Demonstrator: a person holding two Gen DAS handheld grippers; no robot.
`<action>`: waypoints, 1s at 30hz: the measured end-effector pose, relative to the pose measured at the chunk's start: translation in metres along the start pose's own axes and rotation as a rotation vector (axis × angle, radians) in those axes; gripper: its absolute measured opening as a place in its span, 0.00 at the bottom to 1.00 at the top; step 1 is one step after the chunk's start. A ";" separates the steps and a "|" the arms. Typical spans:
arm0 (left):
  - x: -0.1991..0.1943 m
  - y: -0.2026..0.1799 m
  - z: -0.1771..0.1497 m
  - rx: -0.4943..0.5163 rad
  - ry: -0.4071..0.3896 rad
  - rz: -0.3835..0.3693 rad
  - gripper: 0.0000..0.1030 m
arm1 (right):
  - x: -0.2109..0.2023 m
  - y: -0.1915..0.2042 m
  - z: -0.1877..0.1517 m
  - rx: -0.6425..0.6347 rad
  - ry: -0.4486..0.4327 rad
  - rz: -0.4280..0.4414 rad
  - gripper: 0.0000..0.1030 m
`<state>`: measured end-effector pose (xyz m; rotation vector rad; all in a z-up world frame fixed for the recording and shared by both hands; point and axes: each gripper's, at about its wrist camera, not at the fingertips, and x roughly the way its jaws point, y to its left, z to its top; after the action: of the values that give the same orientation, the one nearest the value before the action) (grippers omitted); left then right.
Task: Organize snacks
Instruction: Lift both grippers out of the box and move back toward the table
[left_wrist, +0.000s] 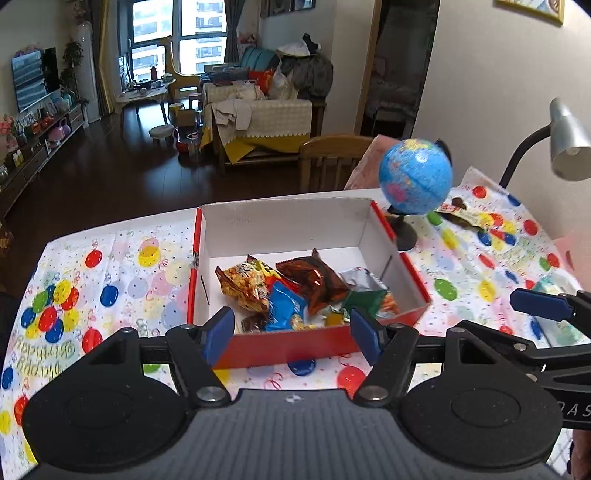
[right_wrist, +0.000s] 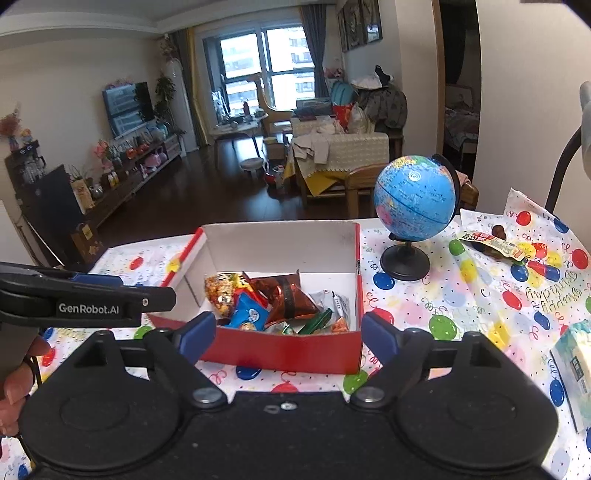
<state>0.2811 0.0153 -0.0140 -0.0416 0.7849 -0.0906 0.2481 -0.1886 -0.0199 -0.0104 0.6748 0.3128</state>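
Note:
A red cardboard box with a white inside (left_wrist: 291, 345) (right_wrist: 280, 350) stands on the table in front of both grippers. Several snack packets lie in it: an orange-yellow one (left_wrist: 245, 284) (right_wrist: 219, 291), a brown foil one (left_wrist: 317, 282) (right_wrist: 288, 295), a blue one (left_wrist: 284, 306) (right_wrist: 247, 314), a green one (left_wrist: 365, 301) (right_wrist: 316, 321). One more snack packet (left_wrist: 463, 216) (right_wrist: 491, 243) lies on the table right of the globe. My left gripper (left_wrist: 291, 328) is open and empty just before the box's near wall. My right gripper (right_wrist: 288, 332) is open and empty, also before the box.
A blue globe on a black stand (left_wrist: 415, 181) (right_wrist: 413, 199) stands right of the box. A desk lamp (left_wrist: 565, 144) rises at the far right. A tissue pack (right_wrist: 576, 362) lies at the right edge. A balloon-print cloth (left_wrist: 110, 280) (right_wrist: 480, 295) covers the table. A wooden chair (left_wrist: 332, 155) stands behind.

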 end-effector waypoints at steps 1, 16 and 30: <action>-0.005 -0.001 -0.003 -0.004 -0.003 -0.005 0.69 | -0.005 0.000 -0.002 -0.002 -0.005 0.004 0.85; -0.037 -0.017 -0.058 -0.074 -0.005 -0.001 0.75 | -0.041 -0.015 -0.044 0.008 -0.042 0.057 0.99; 0.018 -0.028 -0.115 -0.094 0.161 0.054 0.75 | -0.011 -0.038 -0.088 0.037 0.087 -0.002 0.99</action>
<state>0.2106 -0.0147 -0.1059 -0.1028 0.9502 -0.0058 0.1967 -0.2381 -0.0854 0.0104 0.7671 0.2994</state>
